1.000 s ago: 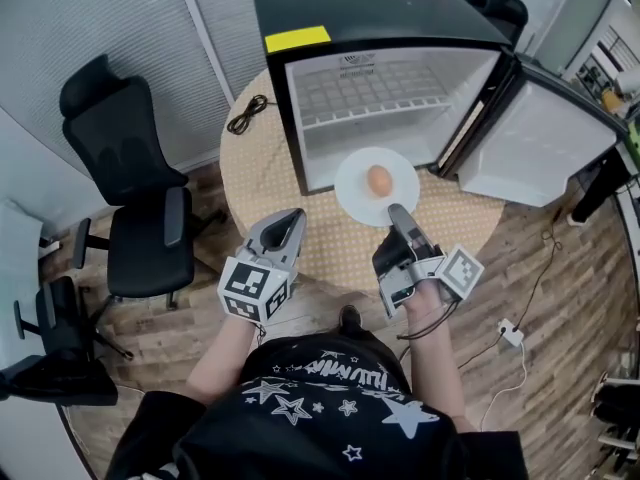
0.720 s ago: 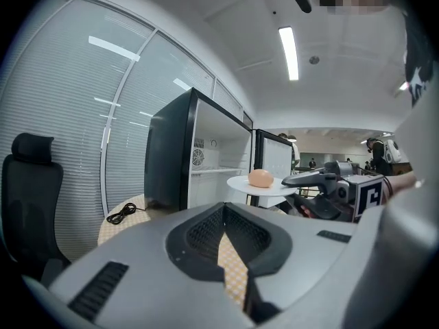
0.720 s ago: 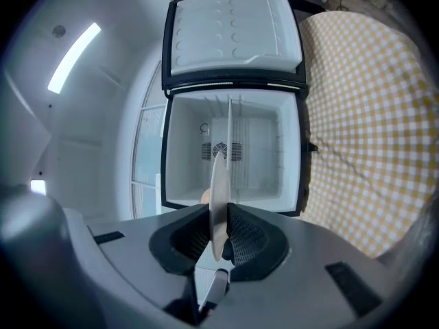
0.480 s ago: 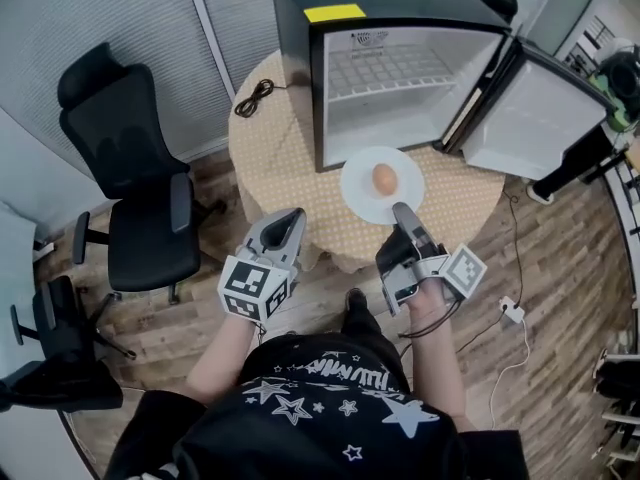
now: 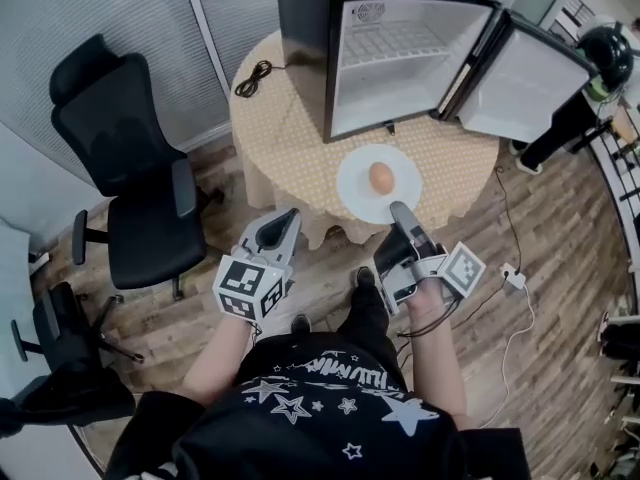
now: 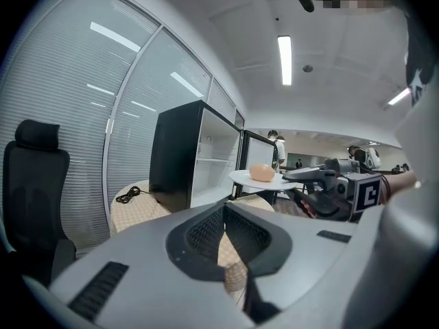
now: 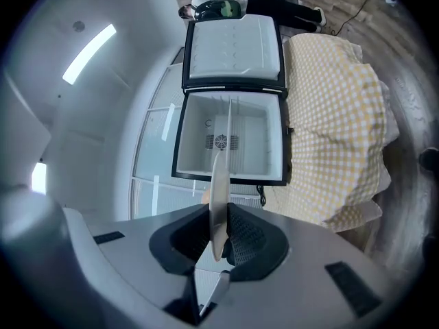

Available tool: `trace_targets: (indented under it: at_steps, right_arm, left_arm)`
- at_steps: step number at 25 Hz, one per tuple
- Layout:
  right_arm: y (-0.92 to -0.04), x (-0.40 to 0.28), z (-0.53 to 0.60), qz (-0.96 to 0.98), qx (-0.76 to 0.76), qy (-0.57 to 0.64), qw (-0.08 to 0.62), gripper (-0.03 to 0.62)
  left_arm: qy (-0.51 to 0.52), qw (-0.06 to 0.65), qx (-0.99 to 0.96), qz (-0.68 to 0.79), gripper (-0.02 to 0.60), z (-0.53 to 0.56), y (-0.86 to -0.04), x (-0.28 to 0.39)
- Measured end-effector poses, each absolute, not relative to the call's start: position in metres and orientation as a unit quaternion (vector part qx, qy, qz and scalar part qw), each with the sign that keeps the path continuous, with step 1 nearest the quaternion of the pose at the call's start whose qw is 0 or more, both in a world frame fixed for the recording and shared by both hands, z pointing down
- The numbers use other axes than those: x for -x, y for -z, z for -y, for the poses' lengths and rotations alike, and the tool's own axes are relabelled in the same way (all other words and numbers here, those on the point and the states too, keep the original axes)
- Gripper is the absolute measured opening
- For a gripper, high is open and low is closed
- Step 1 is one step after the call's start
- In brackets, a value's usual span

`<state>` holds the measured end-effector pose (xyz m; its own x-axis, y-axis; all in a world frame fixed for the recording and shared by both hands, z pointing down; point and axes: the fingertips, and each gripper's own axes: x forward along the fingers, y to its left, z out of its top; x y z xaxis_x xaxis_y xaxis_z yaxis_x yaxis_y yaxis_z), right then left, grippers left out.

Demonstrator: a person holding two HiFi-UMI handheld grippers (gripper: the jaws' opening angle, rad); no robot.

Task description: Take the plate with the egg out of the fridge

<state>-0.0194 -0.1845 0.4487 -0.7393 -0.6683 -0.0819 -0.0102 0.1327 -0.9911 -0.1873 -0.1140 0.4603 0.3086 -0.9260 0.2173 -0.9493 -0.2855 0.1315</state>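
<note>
A: Status?
B: Right tongs (image 5: 398,210) clamp the near rim of the plate (image 5: 355,190), egg (image 5: 380,177) on it. Plate's out of the fridge (image 5: 400,53), mid-frame, above the tabletop (image 5: 285,138). Left tongs (image 5: 289,216) tips together, empty.
A: Next?
B: Probably set it down. Keep it level, egg can roll.

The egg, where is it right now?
Head view, centre-right: the egg sits on the white plate gripped by the right gripper, in front of the open fridge.
</note>
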Motion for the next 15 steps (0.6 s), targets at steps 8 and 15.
trace_targets:
  at_steps: [8,15]
  right_arm:
    - [-0.461,0.029,0.133,-0.689,0.268,0.613,0.278,0.069]
    - [-0.46,0.014,0.114,-0.682,0.285,0.611,0.285,0.069]
  left_arm:
    - [-0.049,0.123,-0.815,0.564,0.008,0.078,-0.467,0.204]
    - [-0.039,0.129,-0.821,0.555,0.008,0.071,-0.466,0.199]
